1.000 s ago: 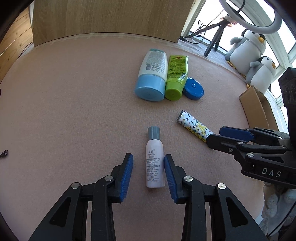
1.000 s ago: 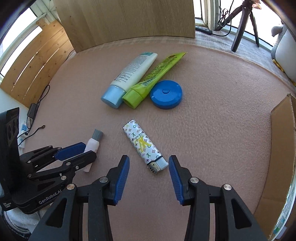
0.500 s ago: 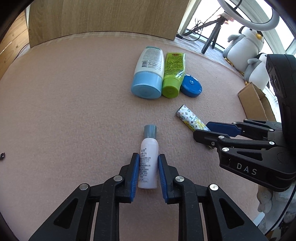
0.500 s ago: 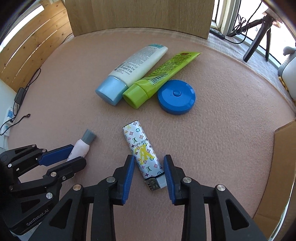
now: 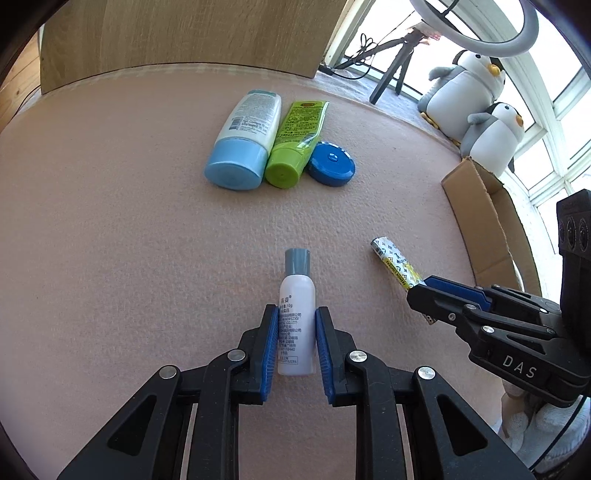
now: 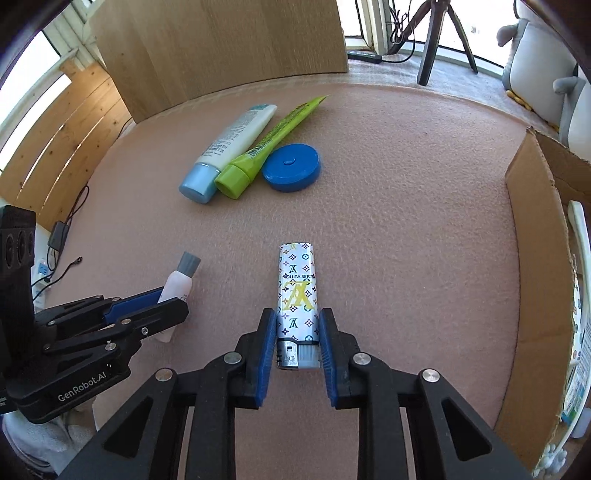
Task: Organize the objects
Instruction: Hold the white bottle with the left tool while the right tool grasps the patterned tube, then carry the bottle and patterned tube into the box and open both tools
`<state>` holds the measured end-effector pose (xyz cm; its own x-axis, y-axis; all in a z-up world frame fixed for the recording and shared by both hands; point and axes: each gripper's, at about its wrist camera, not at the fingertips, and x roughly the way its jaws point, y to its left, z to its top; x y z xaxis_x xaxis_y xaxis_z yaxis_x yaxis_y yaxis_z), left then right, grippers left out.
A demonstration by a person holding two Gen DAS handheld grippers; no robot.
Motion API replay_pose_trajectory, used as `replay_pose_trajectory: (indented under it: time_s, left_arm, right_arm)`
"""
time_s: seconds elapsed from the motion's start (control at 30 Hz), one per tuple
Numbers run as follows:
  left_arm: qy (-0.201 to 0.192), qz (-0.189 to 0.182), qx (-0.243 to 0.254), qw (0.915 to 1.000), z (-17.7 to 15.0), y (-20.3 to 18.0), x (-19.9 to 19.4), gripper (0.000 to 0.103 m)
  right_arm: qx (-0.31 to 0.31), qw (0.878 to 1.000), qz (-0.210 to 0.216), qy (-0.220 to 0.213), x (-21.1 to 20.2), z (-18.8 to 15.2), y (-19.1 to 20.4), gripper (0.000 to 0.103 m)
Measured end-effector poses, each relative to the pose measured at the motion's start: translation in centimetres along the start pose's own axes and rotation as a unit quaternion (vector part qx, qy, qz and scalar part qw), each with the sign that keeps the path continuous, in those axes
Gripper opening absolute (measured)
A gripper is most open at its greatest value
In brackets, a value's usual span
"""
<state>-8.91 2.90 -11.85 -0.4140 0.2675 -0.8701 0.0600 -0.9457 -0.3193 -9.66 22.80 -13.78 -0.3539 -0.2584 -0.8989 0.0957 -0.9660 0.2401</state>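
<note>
A small white bottle with a grey cap (image 5: 297, 291) lies on the pink mat, and my left gripper (image 5: 296, 311) is shut on its lower body, both blue pads pressing its sides. To its right lies a patterned silver lighter (image 6: 297, 280), its metal end towards the camera. My right gripper (image 6: 297, 314) has its jaws closing on the lighter, with the pads against its sides. Both things rest on the mat. Each gripper also shows in the other's view: the left gripper (image 6: 162, 301) and the right gripper (image 5: 424, 286).
Farther back lie side by side a white tube with a light blue cap (image 5: 243, 144), a green tube (image 5: 295, 144) and a round blue tin (image 5: 331, 168). A cardboard box (image 5: 480, 221) stands at the right edge, with penguin plush toys (image 5: 465, 92) behind it. A wooden board (image 5: 184, 33) stands at the back.
My left jaws closed onto the white bottle. The right gripper shifted over the lighter, lined up with it, and its jaws narrowed onto its sides.
</note>
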Motion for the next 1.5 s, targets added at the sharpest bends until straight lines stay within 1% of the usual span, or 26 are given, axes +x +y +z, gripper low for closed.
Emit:
replay_pose_trajectory:
  time_s: [0.2,0.33,0.5,0.73,0.93,1.13,1.27,1.4,1.5]
  left_arm:
    - [0.006,-0.012,0.017,0.9998,-0.1,-2.5,0.7,0.022]
    - [0.007,-0.026,0.029,0.9992,0.1,-4.6,0.7,0.022]
    - [-0.003,-0.045,0.048,0.9978,0.9,-7.5,0.1,0.022]
    - [-0.015,-0.073,0.083,0.9938,2.4,-12.7,-0.4,0.022]
    - [-0.024,-0.088,0.115,0.9892,4.7,-17.6,0.3,0.022]
    - [-0.024,-0.091,0.133,0.9866,6.9,-22.5,2.5,0.022]
    - [-0.019,-0.091,0.138,0.9860,7.8,-25.2,4.2,0.022]
    - [-0.016,-0.081,0.146,0.9858,8.6,-27.3,6.0,0.022]
    - [-0.017,-0.075,0.146,0.9862,9.1,-28.1,6.9,0.022]
  right_arm:
    - [0.019,1.000,0.001,-0.012,-1.8,-1.8,-1.6,0.021]
    - [0.030,0.999,0.003,-0.032,-3.9,-2.5,-2.7,0.021]
    - [0.043,0.997,0.007,-0.064,-7.2,-3.1,-4.1,0.021]
    - [0.071,0.991,-0.017,-0.109,-11.6,-3.7,-7.6,0.021]
    - [0.101,0.985,-0.046,-0.132,-14.3,-3.9,-12.0,0.021]
    - [0.114,0.981,-0.078,-0.140,-15.2,-3.1,-16.3,0.021]
    - [0.121,0.978,-0.090,-0.142,-15.2,-2.2,-18.7,0.021]
    - [0.128,0.978,-0.092,-0.136,-14.5,-1.6,-20.6,0.021]
    - [0.127,0.979,-0.093,-0.131,-14.0,-1.3,-21.3,0.021]
